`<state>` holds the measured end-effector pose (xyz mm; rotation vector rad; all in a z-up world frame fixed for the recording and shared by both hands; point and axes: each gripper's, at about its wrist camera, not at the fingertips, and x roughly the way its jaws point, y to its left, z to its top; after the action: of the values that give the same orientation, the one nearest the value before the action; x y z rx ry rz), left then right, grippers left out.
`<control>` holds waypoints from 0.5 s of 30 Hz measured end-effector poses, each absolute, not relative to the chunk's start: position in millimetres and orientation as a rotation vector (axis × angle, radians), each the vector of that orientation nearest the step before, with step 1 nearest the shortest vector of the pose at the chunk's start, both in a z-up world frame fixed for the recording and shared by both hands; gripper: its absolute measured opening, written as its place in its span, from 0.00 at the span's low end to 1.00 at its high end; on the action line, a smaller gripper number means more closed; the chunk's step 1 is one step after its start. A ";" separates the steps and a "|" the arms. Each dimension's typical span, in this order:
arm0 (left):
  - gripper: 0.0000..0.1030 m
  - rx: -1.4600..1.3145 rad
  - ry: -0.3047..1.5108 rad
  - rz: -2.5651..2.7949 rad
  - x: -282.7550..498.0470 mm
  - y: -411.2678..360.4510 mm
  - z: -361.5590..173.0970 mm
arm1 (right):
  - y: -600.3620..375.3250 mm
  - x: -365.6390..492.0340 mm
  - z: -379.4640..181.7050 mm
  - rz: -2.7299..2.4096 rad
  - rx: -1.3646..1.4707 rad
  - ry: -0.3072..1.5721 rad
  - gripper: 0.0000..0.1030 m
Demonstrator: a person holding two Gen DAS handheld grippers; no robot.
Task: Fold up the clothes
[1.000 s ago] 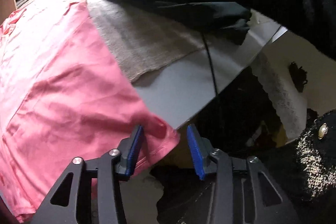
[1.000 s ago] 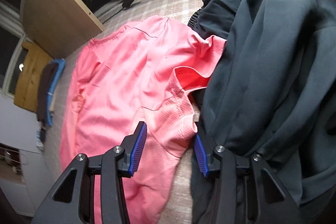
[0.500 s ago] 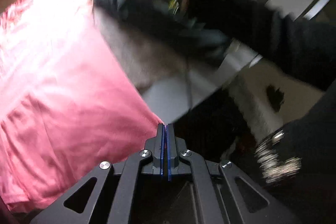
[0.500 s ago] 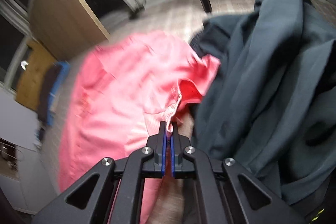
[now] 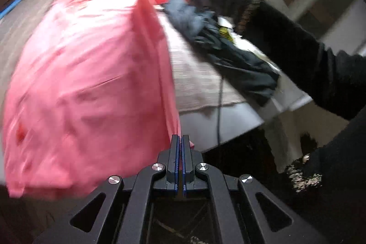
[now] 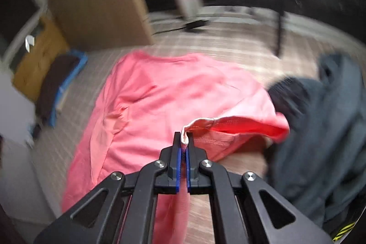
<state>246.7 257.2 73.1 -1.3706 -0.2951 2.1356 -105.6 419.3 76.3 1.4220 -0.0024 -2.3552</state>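
Now, left gripper [image 5: 180, 141]: clamped on pink shirt [image 5: 87, 74] hem.
Right gripper [image 6: 183, 141]: pinching its collar.
Dark clothes [image 6: 320, 129]: heaped touching the shirt's side.

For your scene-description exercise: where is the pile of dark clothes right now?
In the right wrist view the dark clothes lie heaped at the right, on the checked bedcover, touching the pink shirt's right edge.

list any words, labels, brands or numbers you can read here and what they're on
None can be read.
The yellow print on the dark garment is too blurred to make out.
The pink shirt shows no print or label.
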 end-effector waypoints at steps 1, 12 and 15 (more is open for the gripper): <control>0.01 -1.387 -0.323 2.150 247.6 246.6 67.9 | 398.5 -110.2 73.4 -2.334 1.432 0.065 0.03; 0.01 -1.462 -0.376 2.230 252.9 207.8 44.8 | 300.2 -128.1 18.6 -2.236 1.565 0.401 0.03; 0.01 -1.460 -0.370 2.236 251.8 203.6 47.4 | 307.1 -131.5 22.8 -2.219 1.556 0.338 0.04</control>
<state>251.8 203.6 47.4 -1.4597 -0.3697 2.2360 -131.5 307.1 22.8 1.5564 0.3377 -2.2193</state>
